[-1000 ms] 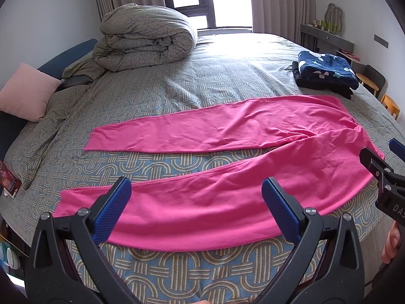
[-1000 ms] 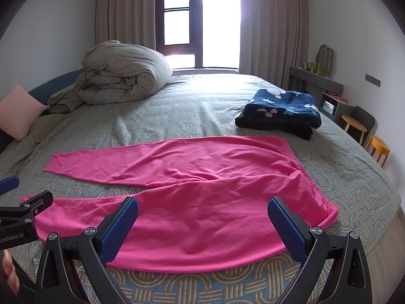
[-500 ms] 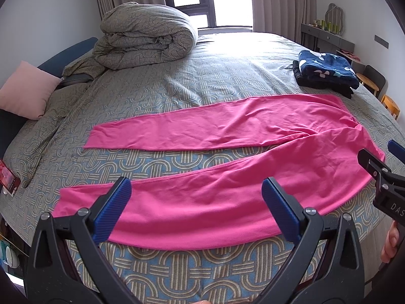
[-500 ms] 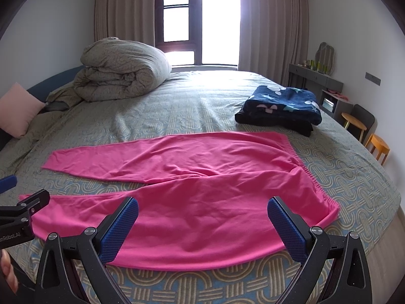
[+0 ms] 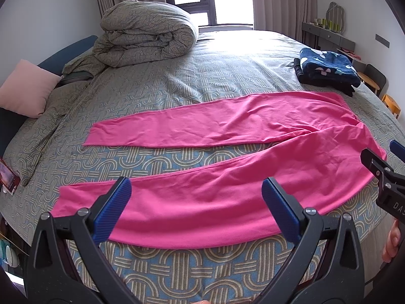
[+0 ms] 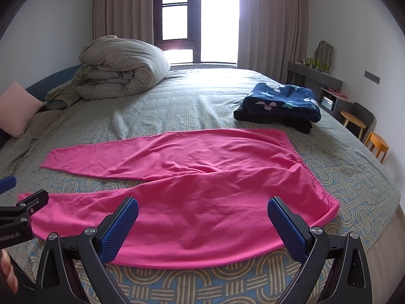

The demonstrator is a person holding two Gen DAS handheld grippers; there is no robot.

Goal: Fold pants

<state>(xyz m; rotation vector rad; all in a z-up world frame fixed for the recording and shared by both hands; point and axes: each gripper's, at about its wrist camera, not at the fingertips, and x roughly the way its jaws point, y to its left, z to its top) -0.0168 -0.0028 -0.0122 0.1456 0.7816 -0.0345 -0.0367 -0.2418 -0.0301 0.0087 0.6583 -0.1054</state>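
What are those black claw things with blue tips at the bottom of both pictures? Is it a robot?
No robot: a person holds one grabber in each hand, with a small camera riding on each. One picture looks out from the left gripper, the other from the right gripper. Both have their blue fingers spread wide open, holding nothing. On the bed lie pink pants spread flat, waiting to be folded. Farther back sit a rolled-up duvet, a pink pillow and folded dark blue clothes.

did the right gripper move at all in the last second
Yes, slightly. In its own view the pink pants and navy folded blanket sit lower in frame, so the open right gripper tilted up or rose a little.
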